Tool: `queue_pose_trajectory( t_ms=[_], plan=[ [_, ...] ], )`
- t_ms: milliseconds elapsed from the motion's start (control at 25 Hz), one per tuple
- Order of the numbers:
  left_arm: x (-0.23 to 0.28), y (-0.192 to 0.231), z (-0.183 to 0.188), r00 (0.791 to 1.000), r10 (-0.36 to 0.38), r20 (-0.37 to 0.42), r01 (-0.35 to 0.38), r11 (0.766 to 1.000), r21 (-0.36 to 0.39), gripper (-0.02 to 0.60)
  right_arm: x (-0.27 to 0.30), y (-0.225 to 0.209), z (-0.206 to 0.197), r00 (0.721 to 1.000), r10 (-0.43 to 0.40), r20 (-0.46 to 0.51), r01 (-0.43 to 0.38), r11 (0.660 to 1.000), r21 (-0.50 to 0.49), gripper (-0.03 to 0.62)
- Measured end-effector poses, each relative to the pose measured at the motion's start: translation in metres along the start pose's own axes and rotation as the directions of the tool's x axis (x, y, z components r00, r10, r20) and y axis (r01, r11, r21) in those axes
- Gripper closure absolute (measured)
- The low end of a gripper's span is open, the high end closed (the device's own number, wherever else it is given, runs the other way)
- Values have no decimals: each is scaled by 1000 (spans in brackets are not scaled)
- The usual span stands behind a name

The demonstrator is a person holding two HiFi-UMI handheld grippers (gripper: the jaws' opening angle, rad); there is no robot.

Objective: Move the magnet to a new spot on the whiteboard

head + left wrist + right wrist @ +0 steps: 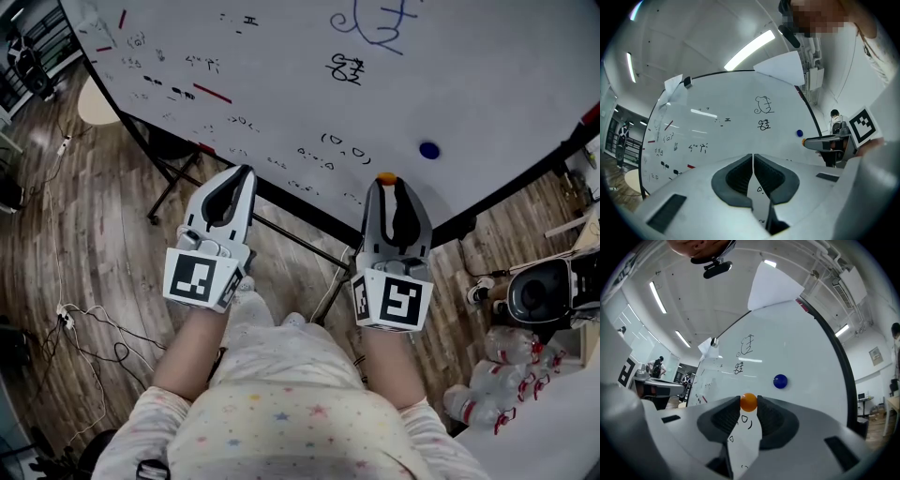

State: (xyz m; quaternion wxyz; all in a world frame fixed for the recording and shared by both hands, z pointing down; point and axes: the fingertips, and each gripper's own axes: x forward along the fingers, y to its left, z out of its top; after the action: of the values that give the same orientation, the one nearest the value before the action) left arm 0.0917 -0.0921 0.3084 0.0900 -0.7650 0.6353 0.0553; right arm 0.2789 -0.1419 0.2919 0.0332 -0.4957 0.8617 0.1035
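Right gripper (749, 405) clamped on orange magnet (749, 401), against whiteboard (797, 362); left gripper (753, 161) closed

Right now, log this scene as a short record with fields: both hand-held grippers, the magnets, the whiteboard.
left hand-held gripper: jaws together, nothing between them, facing the whiteboard
right hand-held gripper: jaws closed on the orange magnet
orange magnet: pinched at the jaw tips, by the board's lower edge; contact with the board unclear
blue magnet: on the board, apart from both grippers
whiteboard: scattered marker writing
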Motion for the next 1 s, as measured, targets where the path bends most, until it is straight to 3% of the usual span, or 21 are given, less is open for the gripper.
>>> queue_pose_trajectory(
  t_ms=[600,1000],
  plan=[
    [-18,81,-4,989,150,-3,-150,989,16,560,60,78,2,983,180,21,-180,984,9,482],
    [7,153,-4,992,125,10,-125,992,6,560,119,124,14,983,179,28,-179,984,-12,482]
  ],
)
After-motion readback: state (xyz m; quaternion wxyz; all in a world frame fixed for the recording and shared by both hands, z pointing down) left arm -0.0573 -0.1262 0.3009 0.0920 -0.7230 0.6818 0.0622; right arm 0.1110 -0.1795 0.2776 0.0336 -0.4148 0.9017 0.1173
